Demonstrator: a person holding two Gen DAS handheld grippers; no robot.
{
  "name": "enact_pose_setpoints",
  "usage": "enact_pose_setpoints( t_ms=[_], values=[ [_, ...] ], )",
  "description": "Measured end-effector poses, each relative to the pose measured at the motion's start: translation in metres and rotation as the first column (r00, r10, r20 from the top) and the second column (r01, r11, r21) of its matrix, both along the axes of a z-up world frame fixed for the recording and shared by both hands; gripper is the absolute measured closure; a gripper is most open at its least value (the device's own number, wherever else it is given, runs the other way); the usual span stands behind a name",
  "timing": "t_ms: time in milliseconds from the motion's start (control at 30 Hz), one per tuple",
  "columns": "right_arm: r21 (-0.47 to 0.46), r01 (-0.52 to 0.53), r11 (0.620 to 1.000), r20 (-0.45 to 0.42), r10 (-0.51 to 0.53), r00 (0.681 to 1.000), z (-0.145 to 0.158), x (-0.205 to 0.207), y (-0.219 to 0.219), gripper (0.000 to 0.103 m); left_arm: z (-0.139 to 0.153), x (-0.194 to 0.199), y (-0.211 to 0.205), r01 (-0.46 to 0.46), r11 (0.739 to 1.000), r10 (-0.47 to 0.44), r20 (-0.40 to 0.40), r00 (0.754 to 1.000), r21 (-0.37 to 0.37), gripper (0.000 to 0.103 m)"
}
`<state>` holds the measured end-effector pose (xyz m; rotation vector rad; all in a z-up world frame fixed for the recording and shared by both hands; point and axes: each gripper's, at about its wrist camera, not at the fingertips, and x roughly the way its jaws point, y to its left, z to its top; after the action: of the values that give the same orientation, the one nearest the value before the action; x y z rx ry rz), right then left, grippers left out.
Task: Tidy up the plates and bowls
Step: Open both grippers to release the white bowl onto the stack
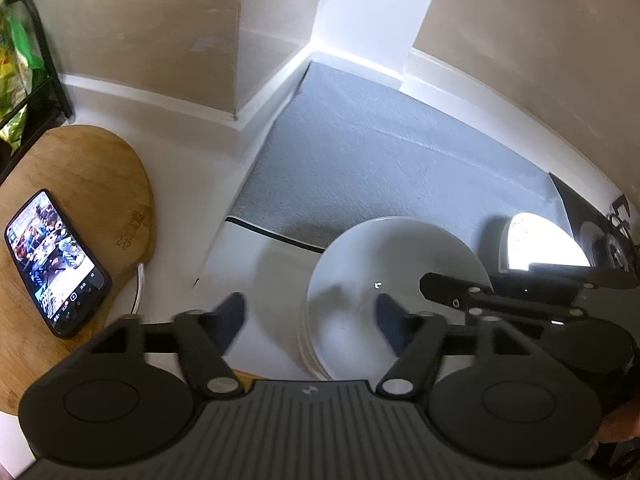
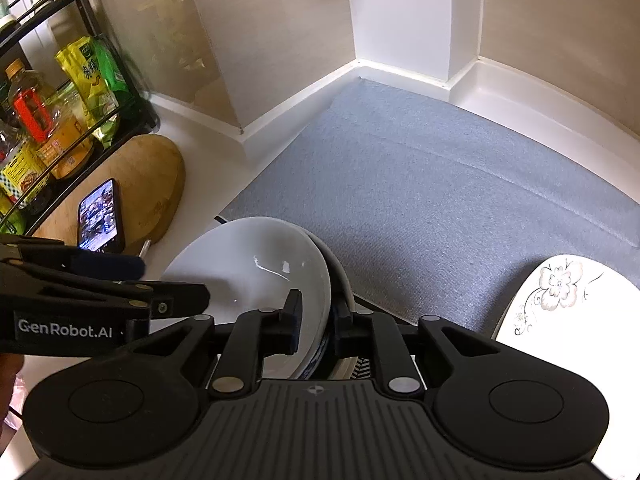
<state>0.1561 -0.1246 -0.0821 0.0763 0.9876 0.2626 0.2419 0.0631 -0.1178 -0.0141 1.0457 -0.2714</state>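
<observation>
A stack of white plates (image 1: 384, 280) sits at the near edge of the grey mat (image 1: 384, 152). My left gripper (image 1: 312, 320) is open and empty, its right finger over the stack's near rim. In the right wrist view my right gripper (image 2: 316, 320) is shut on the rim of the white dishes (image 2: 256, 272), a white bowl-like plate with a blue-patterned one under it; the dishes tilt up to the left. A flower-patterned plate (image 2: 560, 292) lies at the right; it also shows in the left wrist view (image 1: 540, 244).
A wooden cutting board (image 1: 80, 200) with a lit phone (image 1: 56, 264) lies at the left. A black rack (image 2: 60, 92) with bottles and packets stands beyond it. Walls and a white ledge (image 2: 400, 68) bound the mat at the back.
</observation>
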Motion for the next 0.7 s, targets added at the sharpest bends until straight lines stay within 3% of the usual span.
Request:
enact_pose_setpoints(
  t_ms=[167,433,700],
  values=[
    [0.034,-0.003,0.999,-0.018,0.004,1.0,0.001,0.003,-0.002,0.076,-0.01,0.003,0.006,-0.034,0.999,0.033,-0.021,0.999,-0.014,0.019],
    [0.093,0.018,0.996,-0.046,-0.013,0.999,0.004,0.005,-0.009,0.075,-0.021,0.003,0.01,-0.062,0.998,0.061,-0.045,0.997,-0.011,0.018],
    [0.254,0.096,0.962,-0.151,-0.059,0.987,0.001,0.019,-0.035,0.075,-0.026,0.004,0.009,-0.071,0.997,0.07,-0.057,0.996,-0.006,0.018]
  ],
)
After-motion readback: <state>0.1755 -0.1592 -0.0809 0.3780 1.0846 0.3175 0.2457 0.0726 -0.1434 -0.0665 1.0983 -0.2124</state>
